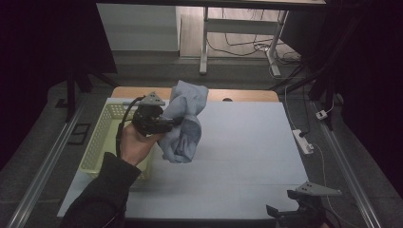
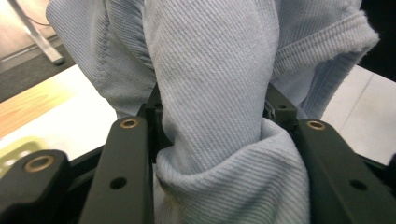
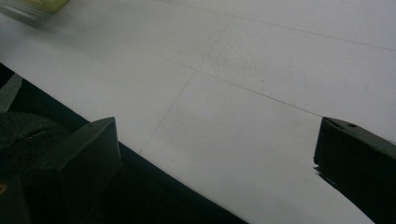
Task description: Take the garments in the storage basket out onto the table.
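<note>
The bunched pale-blue ribbed cotton cloth (image 2: 215,93) runs off the top and bottom edges of the left gripper view and hides the left gripper (image 1: 172,122) pads. The yellow plastic lattice basket (image 1: 102,137) at the tabletop's left edge is partly covered by the person's left hand (image 1: 135,145). The right gripper (image 1: 304,209) is cut by the high view's bottom edge. A yellow blur sits top left in the right gripper view.

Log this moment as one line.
left gripper: shut on light blue ribbed cloth | right gripper: open, idle | yellow plastic basket: nearby

a lab-like workroom: a covered table (image 1: 247,156) on a dark floor, loose cables (image 1: 247,47), a power strip (image 1: 302,141).
</note>
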